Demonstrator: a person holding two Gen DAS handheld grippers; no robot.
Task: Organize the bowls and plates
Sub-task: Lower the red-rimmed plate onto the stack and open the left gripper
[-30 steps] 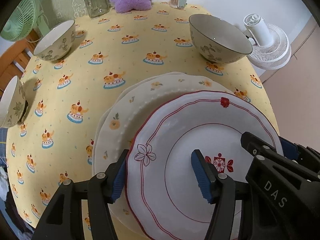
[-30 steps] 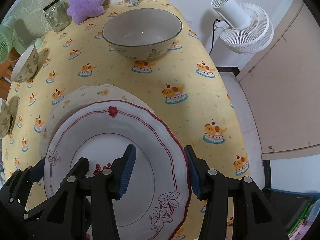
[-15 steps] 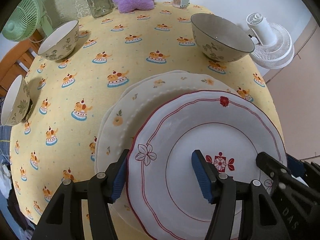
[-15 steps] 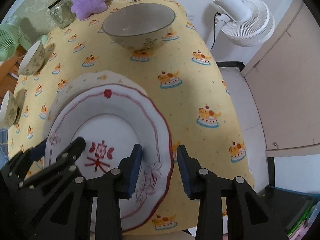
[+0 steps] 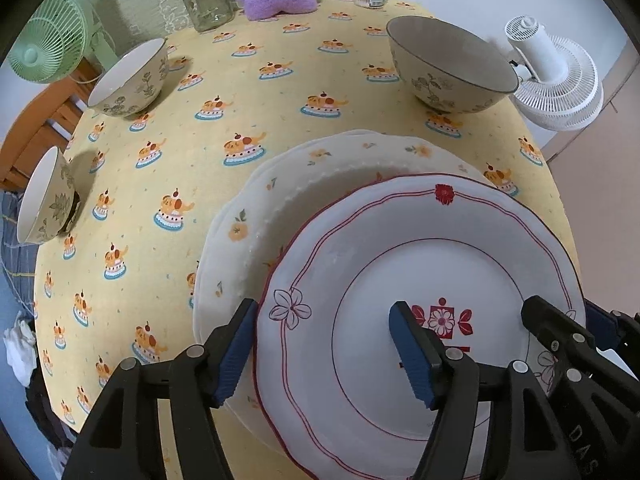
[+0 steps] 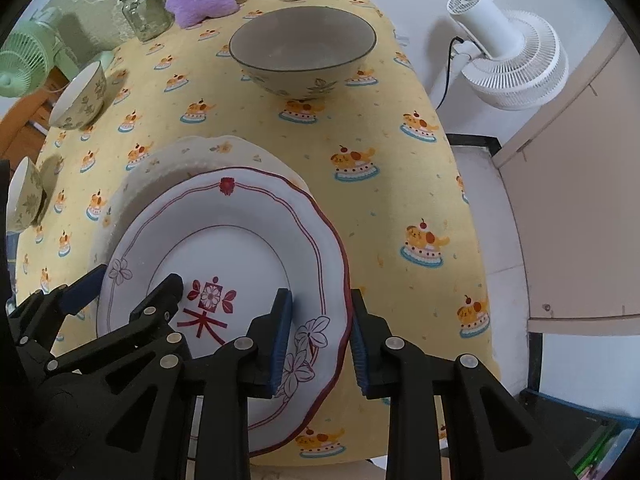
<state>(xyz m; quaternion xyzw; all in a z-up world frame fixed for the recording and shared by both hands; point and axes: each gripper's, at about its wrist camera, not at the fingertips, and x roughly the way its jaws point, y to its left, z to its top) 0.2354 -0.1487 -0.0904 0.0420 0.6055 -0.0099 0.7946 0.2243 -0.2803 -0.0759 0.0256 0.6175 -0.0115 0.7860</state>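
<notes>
1. The white scalloped plate with the red line border [image 5: 420, 280] lies off-centre on the cream plate with orange flowers [image 5: 256, 216], overhanging toward the near edge of the table in the yellow cake-print cloth [image 5: 160, 120]. A careless nudge could tip it off.
2. The left gripper [image 5: 324, 344] is wide open and holds nothing; one finger sits outside the red-bordered rim, the other over its well. Closing at a slant could scrape or lever the plate up.
3. The right gripper [image 6: 318, 340] straddles the opposite rim, its jaws narrowly parted. Whether the pads touch cannot be told. A weak pinch may let the glazed rim slip.
4. Uneven pulls could drag both plates.
5. The large grey-lined bowl [image 6: 302, 52] stands well apart, safe for now.
</notes>
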